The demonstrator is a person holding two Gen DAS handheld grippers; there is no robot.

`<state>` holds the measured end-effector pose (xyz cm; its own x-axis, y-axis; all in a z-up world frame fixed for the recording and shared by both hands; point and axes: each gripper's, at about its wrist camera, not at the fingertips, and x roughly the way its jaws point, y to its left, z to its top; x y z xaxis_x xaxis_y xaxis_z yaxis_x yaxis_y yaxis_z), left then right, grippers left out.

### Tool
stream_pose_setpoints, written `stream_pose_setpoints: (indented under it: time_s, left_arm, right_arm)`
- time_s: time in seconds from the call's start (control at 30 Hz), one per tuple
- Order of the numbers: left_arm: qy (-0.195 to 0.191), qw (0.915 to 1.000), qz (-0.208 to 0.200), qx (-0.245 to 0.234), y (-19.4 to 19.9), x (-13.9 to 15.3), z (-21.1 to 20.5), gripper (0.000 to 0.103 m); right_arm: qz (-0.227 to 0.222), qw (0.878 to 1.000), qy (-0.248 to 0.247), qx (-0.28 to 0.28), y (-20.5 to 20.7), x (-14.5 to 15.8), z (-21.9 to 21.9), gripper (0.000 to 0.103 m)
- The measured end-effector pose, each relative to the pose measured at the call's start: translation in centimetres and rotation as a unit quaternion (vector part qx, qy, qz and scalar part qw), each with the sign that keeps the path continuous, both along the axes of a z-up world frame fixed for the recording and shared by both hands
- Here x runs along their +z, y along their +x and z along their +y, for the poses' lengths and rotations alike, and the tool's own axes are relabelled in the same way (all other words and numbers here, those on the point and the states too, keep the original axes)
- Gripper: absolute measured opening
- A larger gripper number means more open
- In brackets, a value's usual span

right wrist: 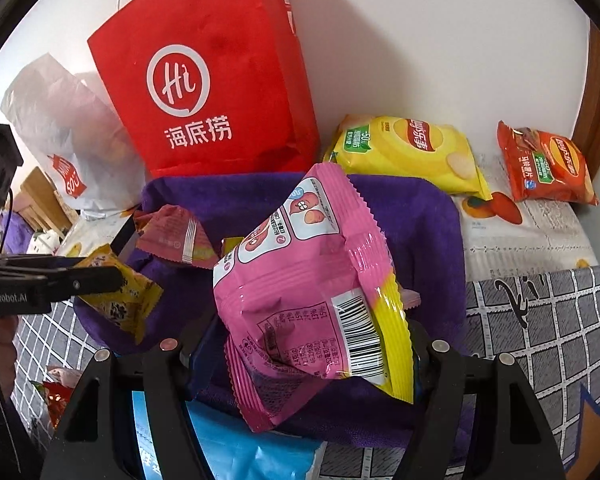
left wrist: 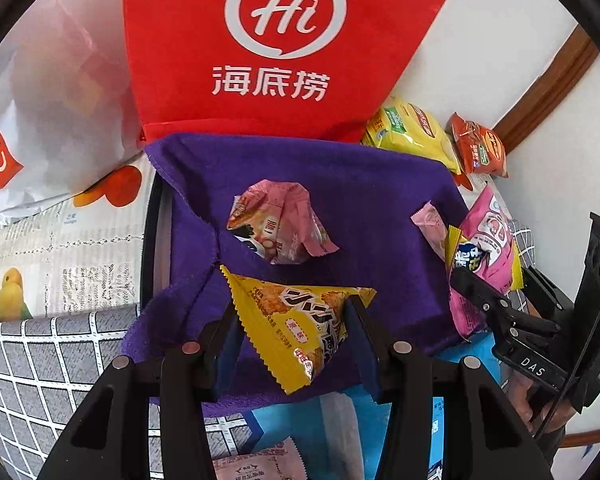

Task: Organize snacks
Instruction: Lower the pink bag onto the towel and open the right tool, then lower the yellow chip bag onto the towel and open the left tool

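My left gripper (left wrist: 290, 306) is shut on a yellow triangular snack packet (left wrist: 300, 328), held just above a purple cloth (left wrist: 360, 208) that lines a tray. On the cloth lie a crumpled pink packet (left wrist: 276, 228) and a small pink packet (left wrist: 430, 220). My right gripper (right wrist: 312, 336) is shut on a large pink snack packet (right wrist: 296, 280) with a yellow packet (right wrist: 396, 340) pressed against it, over the cloth's (right wrist: 420, 220) near right side. The left gripper (right wrist: 100, 280) with its yellow packet (right wrist: 128, 304) shows at the left of the right wrist view.
A red paper bag (right wrist: 204, 80) and a white plastic bag (right wrist: 60, 128) stand behind the tray against the wall. A yellow crisps bag (right wrist: 412, 152) and an orange-red crisps bag (right wrist: 544, 164) lie at the back right on newspaper. A blue packet (right wrist: 240, 452) lies in front on the checked tablecloth (right wrist: 540, 320).
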<state>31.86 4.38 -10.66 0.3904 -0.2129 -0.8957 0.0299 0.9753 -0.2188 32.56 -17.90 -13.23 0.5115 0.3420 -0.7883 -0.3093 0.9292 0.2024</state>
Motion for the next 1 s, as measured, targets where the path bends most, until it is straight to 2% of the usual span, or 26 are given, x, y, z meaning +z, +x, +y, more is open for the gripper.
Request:
stream_pose_setpoints:
  time_s: [0.23, 0.37, 0.43, 0.5, 0.6, 0.77, 1.0]
  left_arm:
    - [0.006, 1.0, 0.004, -0.006, 0.1, -0.2, -0.5, 0.048]
    - [0.009, 0.9999, 0.004, -0.011, 0.0, -0.1, -0.9, 0.048]
    - [0.005, 0.9999, 0.004, -0.014, 0.0, 0.1, -0.9, 0.052]
    - [0.012, 0.9998, -0.003, -0.015, -0.3, 0.5, -1.0, 0.064]
    - [0.031, 0.9991, -0.022, -0.018, -0.7, 1.6, -1.2, 0.065]
    - [0.019, 0.9985, -0.045, -0.023, -1.4, 3.3, -0.9, 0.067]
    - [0.022, 0.997, -0.069, -0.029, -2.5, 5.4, -1.5, 0.067]
  right_arm:
    - [0.011, 1.0, -0.005, 0.023, -0.3, -0.2, 1.1, 0.074]
    - [-0.023, 0.999, -0.031, 0.023, -0.9, 0.8, 1.4, 0.074]
    - [-0.036, 0.999, -0.033, 0.019, -1.2, 1.5, 1.2, 0.074]
    - [-0.046, 0.998, -0.026, 0.017, -1.5, 2.2, 1.1, 0.075]
    - [-0.052, 0.999, -0.008, 0.014, -1.9, 3.0, 1.0, 0.075]
    - [-0.058, 0.998, -0.011, 0.014, -3.3, 4.0, 1.7, 0.075]
    - [-0.067, 0.998, -0.002, 0.001, -6.6, 6.0, 1.6, 0.075]
